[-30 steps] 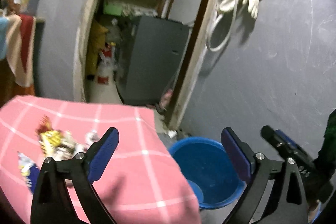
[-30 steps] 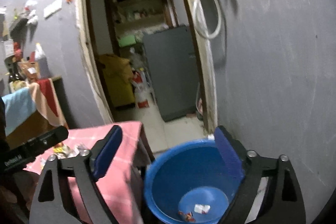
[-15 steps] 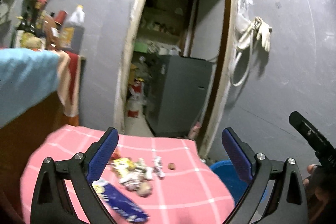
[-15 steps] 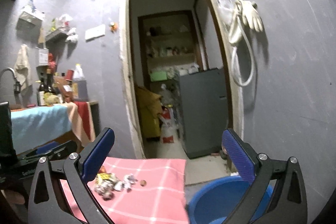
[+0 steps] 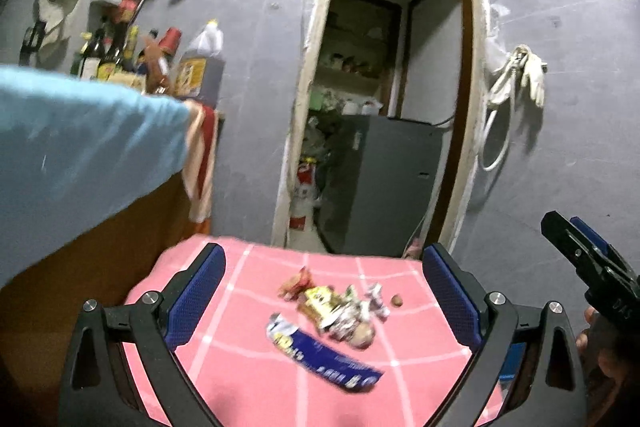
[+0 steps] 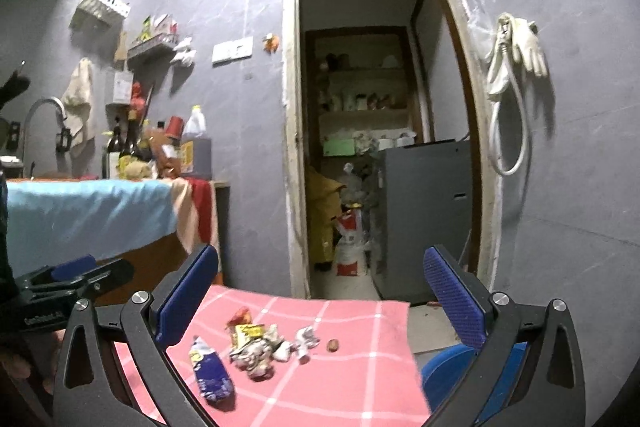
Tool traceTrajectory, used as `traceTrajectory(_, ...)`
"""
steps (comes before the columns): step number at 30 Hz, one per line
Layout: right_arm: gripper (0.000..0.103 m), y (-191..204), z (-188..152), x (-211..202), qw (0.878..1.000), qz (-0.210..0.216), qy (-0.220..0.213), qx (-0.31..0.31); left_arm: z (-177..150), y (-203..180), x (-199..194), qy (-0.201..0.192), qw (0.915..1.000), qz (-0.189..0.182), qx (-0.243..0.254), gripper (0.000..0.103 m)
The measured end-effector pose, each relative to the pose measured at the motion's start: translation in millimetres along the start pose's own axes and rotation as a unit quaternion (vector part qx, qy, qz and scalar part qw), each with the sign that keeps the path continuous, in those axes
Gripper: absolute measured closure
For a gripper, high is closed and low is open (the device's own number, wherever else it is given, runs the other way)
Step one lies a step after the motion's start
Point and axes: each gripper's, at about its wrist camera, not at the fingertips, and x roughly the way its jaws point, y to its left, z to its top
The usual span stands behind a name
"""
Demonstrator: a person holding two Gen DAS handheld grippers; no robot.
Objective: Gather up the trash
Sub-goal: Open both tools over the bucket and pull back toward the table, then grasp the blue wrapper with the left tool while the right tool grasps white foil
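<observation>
Both the left gripper (image 5: 323,291) and the right gripper (image 6: 320,293) hang with fingers spread wide and empty above the pink checked worktop (image 6: 360,383). A small heap of wrappers (image 6: 256,347) lies mid-worktop, with a blue packet (image 6: 210,373) just left of it and a brown nut (image 6: 333,345) to the right. A blue basin (image 6: 444,375) sits low at the right, beside the worktop.

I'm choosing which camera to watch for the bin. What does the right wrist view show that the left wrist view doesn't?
Only the right wrist view shows the blue basin beside the table, and the left gripper at its left edge. Only the left wrist view shows the right gripper at its right edge. Both show the pink tablecloth, the wrapper pile and the long blue wrapper.
</observation>
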Motion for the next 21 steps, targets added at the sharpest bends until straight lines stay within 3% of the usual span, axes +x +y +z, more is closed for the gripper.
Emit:
traceTrajectory(9, 0.000, 11.8, -31.1, 30.3, 0.998, 0.022, 0.064, -0.003, -27.2, 29.9, 25.1, 0.086, 0.9954, 0.019, -0.038, 0.006)
traceTrajectory(21, 0.000, 11.5, -71.2, 81.4, 0.983, 0.037, 0.181, 0.015, -55.1, 47.5, 78.9, 0.195, 0.9788, 0.026, -0.059, 0.011)
